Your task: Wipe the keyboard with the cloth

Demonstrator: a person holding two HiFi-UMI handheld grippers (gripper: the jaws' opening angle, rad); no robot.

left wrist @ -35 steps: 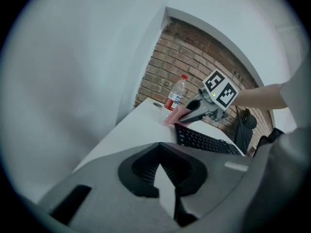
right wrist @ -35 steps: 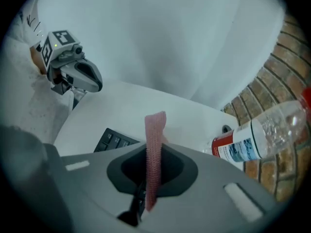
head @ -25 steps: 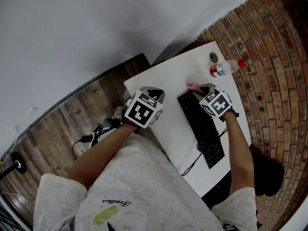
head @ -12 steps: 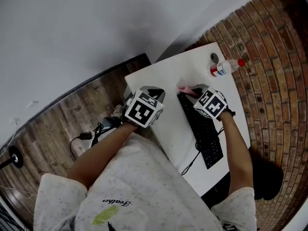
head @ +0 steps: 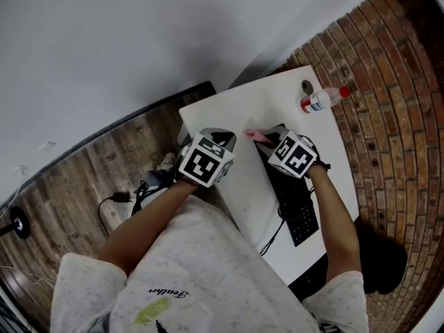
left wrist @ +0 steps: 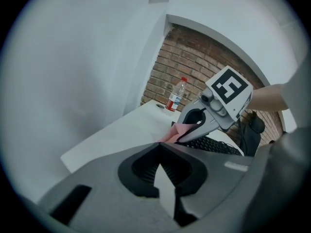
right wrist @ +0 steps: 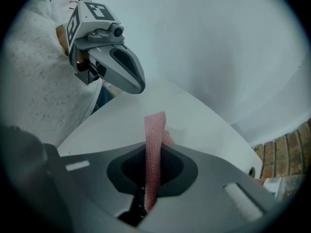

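The black keyboard (head: 297, 198) lies along the right part of the white table (head: 236, 109). My right gripper (head: 269, 140) is shut on a pink cloth (head: 254, 136), which sticks out past the keyboard's far end over the bare tabletop. In the right gripper view the cloth (right wrist: 154, 144) stands up as a folded strip between the jaws. My left gripper (head: 220, 137) hovers at the table's left edge, shut with nothing in it, its jaws (left wrist: 159, 147) aimed at the right gripper (left wrist: 182, 136) and the cloth (left wrist: 175, 131).
A clear plastic bottle with a red cap (head: 320, 99) lies at the table's far right corner beside a small round grey object (head: 307, 85). A cable (head: 275, 237) trails off the near table edge. Brick floor lies to the right, wood floor with cables to the left.
My right gripper has slid left with the cloth, from over the keyboard's far end towards the left gripper. The left gripper has hardly moved.
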